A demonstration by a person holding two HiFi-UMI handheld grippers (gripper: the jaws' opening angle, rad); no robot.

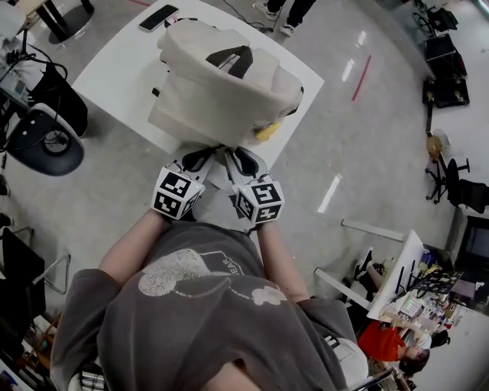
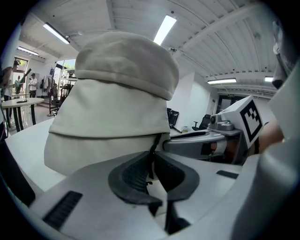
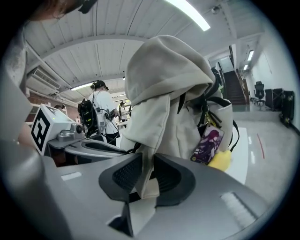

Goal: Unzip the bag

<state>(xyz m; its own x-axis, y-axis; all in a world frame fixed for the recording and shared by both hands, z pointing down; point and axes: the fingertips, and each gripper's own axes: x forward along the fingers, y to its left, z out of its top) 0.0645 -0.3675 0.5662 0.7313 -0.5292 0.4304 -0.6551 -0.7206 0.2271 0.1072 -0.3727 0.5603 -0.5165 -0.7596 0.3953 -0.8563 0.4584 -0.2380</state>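
Note:
A beige backpack [image 1: 221, 88] stands on the white table [image 1: 114, 69], its near bottom edge at the table's rim. Both grippers meet at that edge, side by side. My left gripper [image 1: 200, 157] is shut on a thin black zipper pull [image 2: 152, 149], which hangs from the bag [image 2: 117, 103] down between the dark pads. My right gripper [image 3: 146, 174] stands open, and a beige fabric tab [image 3: 149, 186] of the bag [image 3: 164, 93] lies loose between its jaws. The left gripper's body [image 3: 79, 140] shows at the left of the right gripper view.
A purple picture charm [image 3: 208, 145] and a yellow soft toy [image 3: 220, 160] hang on the bag's right side. A phone [image 1: 158, 17] lies at the table's far corner. An office chair [image 1: 42, 137] stands to the left, and a person's feet [image 1: 279, 15] show beyond the table.

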